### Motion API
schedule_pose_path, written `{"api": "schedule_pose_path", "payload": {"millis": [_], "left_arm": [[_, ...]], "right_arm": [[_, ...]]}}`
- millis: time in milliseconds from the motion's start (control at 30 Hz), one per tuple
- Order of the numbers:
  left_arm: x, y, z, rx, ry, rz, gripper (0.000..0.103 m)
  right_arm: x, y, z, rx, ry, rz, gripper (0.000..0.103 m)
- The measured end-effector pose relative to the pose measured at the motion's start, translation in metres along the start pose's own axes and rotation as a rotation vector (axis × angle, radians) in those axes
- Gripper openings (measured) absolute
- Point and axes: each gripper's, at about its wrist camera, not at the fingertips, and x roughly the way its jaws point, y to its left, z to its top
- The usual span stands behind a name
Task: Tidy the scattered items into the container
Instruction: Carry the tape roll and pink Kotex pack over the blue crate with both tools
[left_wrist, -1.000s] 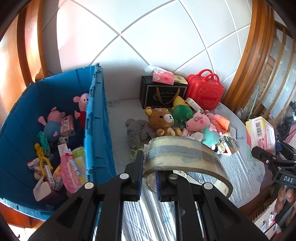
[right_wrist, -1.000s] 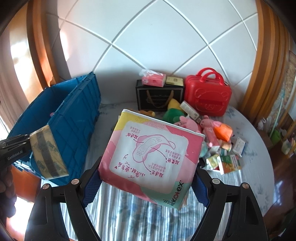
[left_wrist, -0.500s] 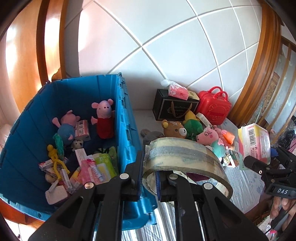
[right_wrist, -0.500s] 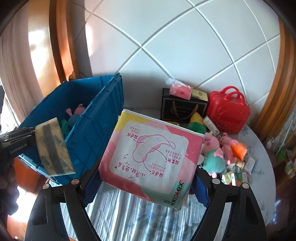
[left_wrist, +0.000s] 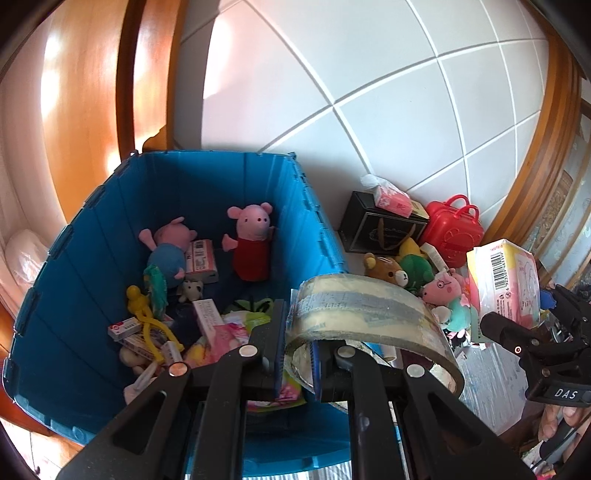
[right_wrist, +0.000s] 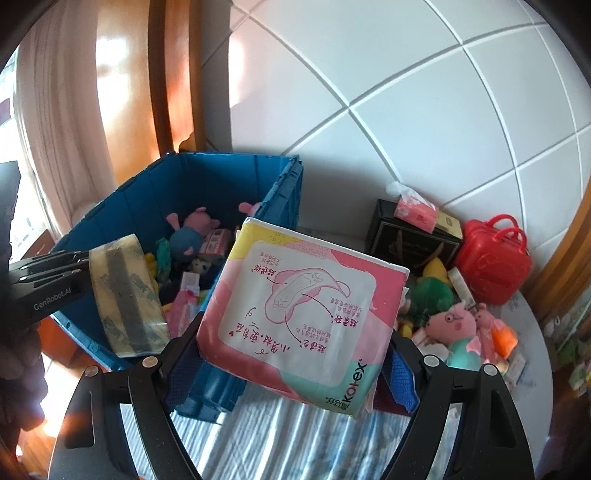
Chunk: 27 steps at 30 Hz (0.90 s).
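The blue crate (left_wrist: 74, 288) sits at the left and holds two pig plush toys, small boxes and packets. My left gripper (left_wrist: 297, 325) is shut on the wall of a clear tape roll (left_wrist: 369, 314), held above the crate's near right corner. In the right wrist view the same tape roll (right_wrist: 125, 295) hangs over the crate's (right_wrist: 280, 192) near wall. My right gripper (right_wrist: 293, 363) is shut on a pink pad pack (right_wrist: 303, 314), held in the air just right of the crate. The left wrist view shows that pad pack (left_wrist: 506, 284) at far right.
Right of the crate lie a brown bear plush (left_wrist: 388, 271), a green plush (left_wrist: 417, 269) and a pig plush (left_wrist: 447, 291). Behind them a black box (left_wrist: 376, 229) and a red toy suitcase (left_wrist: 454, 229) stand against the tiled wall. A striped cloth (right_wrist: 295, 435) covers the table.
Both grippers have moved left toward the crate with their loads. The tape roll now hangs over the crate's corner; the pad pack is nearer its right wall.
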Motion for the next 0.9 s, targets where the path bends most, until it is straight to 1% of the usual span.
{"api": "schedule_pose_path", "payload": {"millis": [400, 667, 800, 900], "left_arm": [[0.009, 0.076, 0.014, -0.068, -0.014, 0.038, 0.011], [0.026, 0.119, 0.029, -0.103, -0.021, 0.088, 0.011], [0.035, 0.138, 0.037, -0.106, -0.029, 0.124, 0.011], [0.042, 0.151, 0.046, -0.114, -0.036, 0.136, 0.011]], "right_arm": [[0.041, 0.064, 0.029, -0.06, 0.022, 0.055, 0.084], [0.089, 0.097, 0.048, -0.084, 0.058, 0.083, 0.084], [0.109, 0.11, 0.059, -0.089, 0.064, 0.093, 0.084], [0.124, 0.118, 0.072, -0.093, 0.057, 0.096, 0.084]]}}
